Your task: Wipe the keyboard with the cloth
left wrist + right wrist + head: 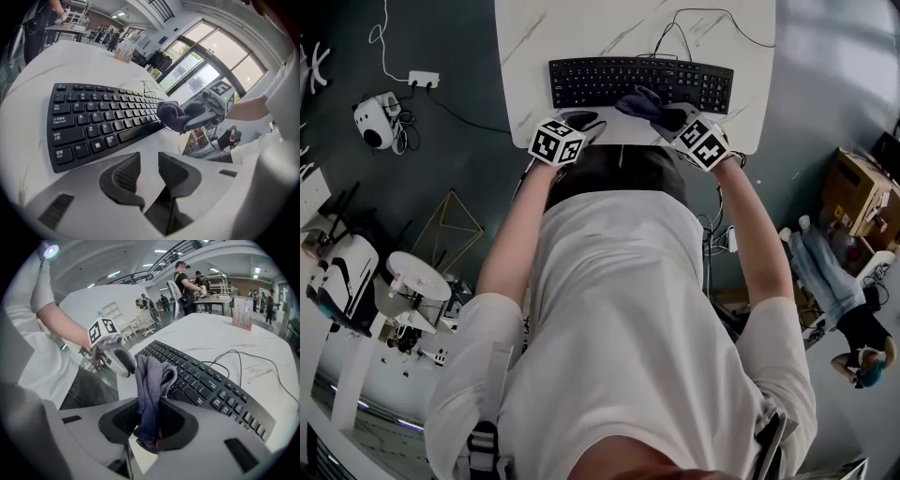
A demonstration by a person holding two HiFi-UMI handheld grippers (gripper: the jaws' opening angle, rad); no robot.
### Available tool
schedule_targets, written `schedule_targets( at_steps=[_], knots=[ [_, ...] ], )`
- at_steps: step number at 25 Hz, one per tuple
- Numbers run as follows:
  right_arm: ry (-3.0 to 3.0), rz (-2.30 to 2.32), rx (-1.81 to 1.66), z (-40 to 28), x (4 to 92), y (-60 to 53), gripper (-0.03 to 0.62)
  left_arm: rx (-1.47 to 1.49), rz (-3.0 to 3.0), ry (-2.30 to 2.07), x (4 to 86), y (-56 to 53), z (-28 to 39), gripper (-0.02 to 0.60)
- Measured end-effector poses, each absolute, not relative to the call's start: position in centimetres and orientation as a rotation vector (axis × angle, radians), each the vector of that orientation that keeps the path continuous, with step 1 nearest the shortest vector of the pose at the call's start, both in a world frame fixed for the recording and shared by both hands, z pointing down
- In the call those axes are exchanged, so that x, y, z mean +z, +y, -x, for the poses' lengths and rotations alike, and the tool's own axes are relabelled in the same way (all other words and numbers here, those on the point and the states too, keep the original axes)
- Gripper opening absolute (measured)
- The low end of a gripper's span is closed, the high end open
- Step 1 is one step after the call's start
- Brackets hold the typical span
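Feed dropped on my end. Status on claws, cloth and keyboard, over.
Right claw shut on cloth, cloth at keyboard front edge. Left claw open, empty, in front of keyboard. Keys unobstructed.

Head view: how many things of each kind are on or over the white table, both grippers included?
Keyboard: 1
Cloth: 1
Cable: 1
Grippers: 2 (left gripper, right gripper)
Total: 5

Keyboard [101,121] keys legible: Caps Lock, Shift, Ctrl, Fn, Alt, A, S, Z, X.
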State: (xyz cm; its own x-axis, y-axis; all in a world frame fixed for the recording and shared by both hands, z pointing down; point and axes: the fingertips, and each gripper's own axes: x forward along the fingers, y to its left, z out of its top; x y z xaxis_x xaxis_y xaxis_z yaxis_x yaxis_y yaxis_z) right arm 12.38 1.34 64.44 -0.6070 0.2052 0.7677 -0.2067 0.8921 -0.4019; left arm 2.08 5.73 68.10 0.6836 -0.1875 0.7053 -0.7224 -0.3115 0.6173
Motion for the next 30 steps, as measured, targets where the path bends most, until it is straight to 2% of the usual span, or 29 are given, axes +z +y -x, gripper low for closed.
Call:
schedule_targets(
  at_steps=[7, 30],
  knots=[
    [-2.114, -0.186, 0.718, -15.1, 66.0, -2.8, 0.112, 0.651, -1.858, -0.686, 68.5, 5.2, -2.5, 0.123],
    [-2.025, -0.435, 0.699, -21.2, 65.7, -11.0, 0.114, 0.653, -1.902, -0.623, 68.6, 5.4, -1.9, 0.123]
  ],
)
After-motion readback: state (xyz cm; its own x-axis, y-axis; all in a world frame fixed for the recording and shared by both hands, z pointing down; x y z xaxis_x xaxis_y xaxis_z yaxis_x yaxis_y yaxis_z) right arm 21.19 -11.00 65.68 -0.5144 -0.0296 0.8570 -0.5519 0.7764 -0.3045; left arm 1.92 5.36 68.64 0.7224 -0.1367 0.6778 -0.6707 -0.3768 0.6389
